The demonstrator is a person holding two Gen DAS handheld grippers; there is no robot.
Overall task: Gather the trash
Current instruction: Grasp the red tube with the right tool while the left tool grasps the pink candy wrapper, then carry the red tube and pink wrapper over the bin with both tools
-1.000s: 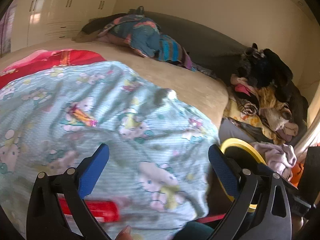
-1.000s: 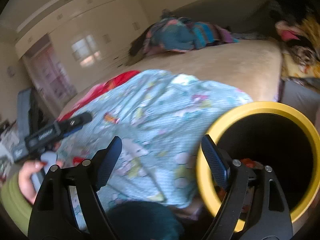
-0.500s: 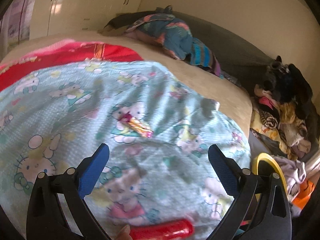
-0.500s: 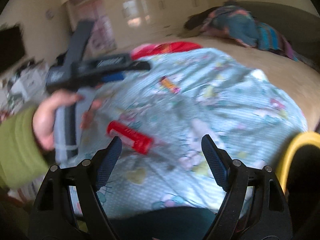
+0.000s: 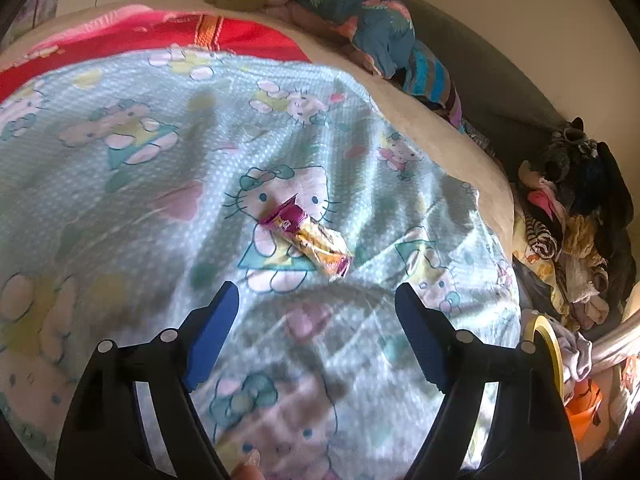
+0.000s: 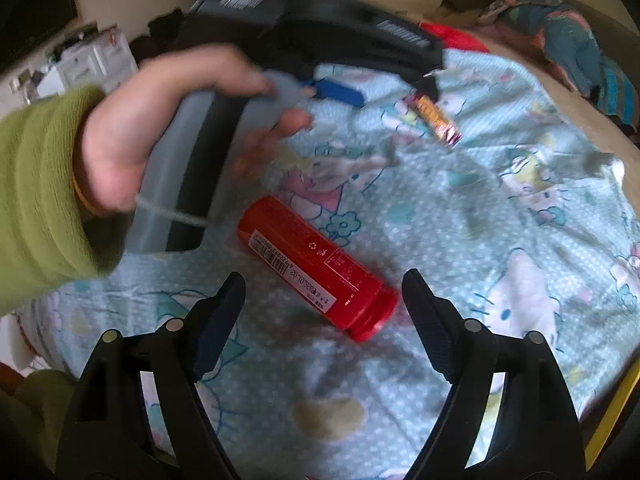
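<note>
Trash is lying in two spots on the cartoon-print blanket [image 5: 120, 184]: a crinkled snack wrapper [image 5: 308, 238] just ahead of the left gripper [image 5: 316, 316], and a red tube [image 6: 316, 276] just ahead of the right gripper [image 6: 322, 308]. Both grippers are hovering with jaws wide apart and gripping nothing. Soft, wrinkled fabric could be getting pinched along with the flat wrapper, and the round tube could be rolling aside if clamped off-centre.

You've got a bed [image 5: 452, 148] w/ cartoon-cat sheet [image 5: 140, 184], clothes pile [image 5: 568, 232] at its right edge, cream wall [image 5: 520, 12] behind.
</note>
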